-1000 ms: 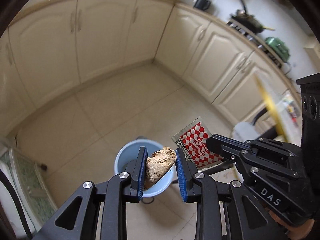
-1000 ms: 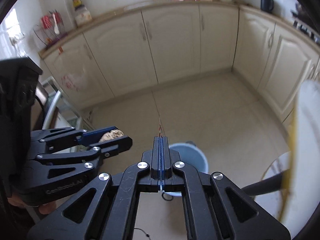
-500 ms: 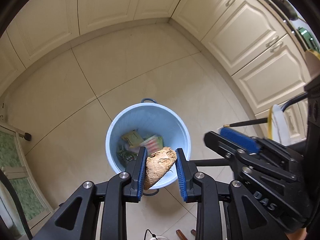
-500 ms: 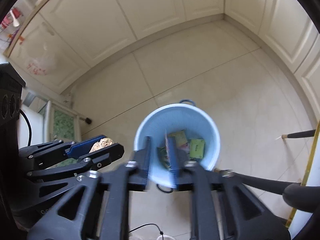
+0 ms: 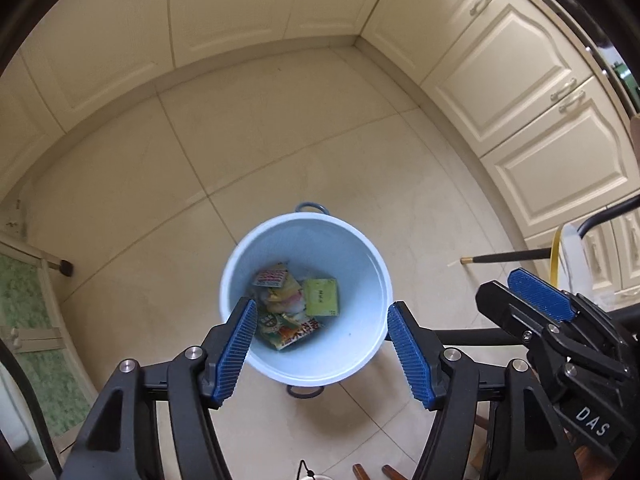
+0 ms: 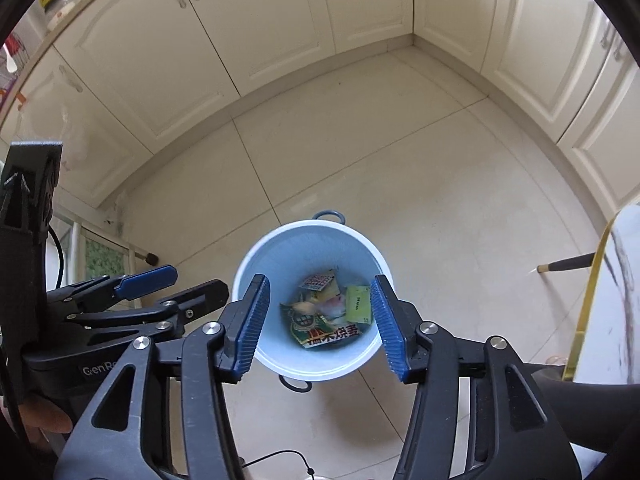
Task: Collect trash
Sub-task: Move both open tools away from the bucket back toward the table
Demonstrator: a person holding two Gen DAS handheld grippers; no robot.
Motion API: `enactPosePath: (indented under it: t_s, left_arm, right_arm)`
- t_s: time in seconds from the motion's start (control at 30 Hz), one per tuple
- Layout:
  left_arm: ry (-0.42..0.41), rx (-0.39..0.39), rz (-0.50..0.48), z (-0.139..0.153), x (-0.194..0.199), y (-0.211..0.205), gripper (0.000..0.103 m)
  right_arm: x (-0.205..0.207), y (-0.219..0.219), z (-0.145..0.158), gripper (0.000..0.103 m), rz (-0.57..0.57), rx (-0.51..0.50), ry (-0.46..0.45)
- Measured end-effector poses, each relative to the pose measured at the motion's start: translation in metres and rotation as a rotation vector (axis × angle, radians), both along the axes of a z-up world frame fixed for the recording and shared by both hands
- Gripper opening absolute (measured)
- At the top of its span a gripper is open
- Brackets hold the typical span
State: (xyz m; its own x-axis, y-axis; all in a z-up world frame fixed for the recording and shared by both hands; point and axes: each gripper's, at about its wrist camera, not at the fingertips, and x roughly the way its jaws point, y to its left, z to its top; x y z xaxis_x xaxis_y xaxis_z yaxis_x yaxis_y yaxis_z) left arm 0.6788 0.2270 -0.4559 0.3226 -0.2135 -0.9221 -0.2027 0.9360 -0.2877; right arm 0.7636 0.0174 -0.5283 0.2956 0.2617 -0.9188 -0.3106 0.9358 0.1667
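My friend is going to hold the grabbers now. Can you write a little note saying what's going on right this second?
Left gripper: jaws opening, nothing between them, over the blue bucket.
Right gripper: jaws opening too, nothing held, over the same bucket.
Bucket stands on the tiled floor by the cabinets.
Done: wrappers and a yellow-green packet lie at the bottom.
Left: no loose trash shows on the floor in either view. Lift both grippers and look around for more.
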Motion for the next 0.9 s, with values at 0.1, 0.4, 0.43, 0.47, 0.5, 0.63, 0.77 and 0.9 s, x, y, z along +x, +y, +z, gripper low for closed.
enactPosePath:
  t_s: [0.1,0.4,0.43,0.47,0.5,0.63,0.77,0.9]
  left_arm:
    - [-0.044,0.06,0.041,0.021,-0.014,0.005,0.064]
    - [-0.287,0.251,0.134,0.119,-0.082,0.008,0.075]
    - [-0.331,0.274,0.143,0.134,-0.092,0.004,0.076]
    - [-0.364,0.29,0.149,0.146,-0.099,-0.001,0.079]
    - [-0.398,0.306,0.159,0.159,-0.108,-0.005,0.08]
    - [-0.535,0.336,0.186,0.207,-0.15,-0.03,0.087]
    - [-0.68,0.348,0.185,0.25,-0.197,-0.067,0.097]
    - [-0.813,0.343,0.141,0.272,-0.245,-0.118,0.102]
  right_arm:
    - [-0.01,0.005,0.018,0.051,0.019,0.016,-0.024]
    - [-0.067,0.033,0.109,0.067,0.106,0.041,-0.183]
    - [-0.077,0.035,0.123,0.069,0.117,0.043,-0.209]
    - [-0.088,0.036,0.14,0.071,0.127,0.043,-0.241]
    - [-0.099,0.037,0.155,0.076,0.131,0.039,-0.275]
    - [-0.148,0.027,0.221,0.083,0.122,0.048,-0.406]
    - [-0.198,0.002,0.282,0.098,0.092,0.063,-0.527]
    - [-0.245,-0.033,0.33,0.103,0.035,0.073,-0.61]
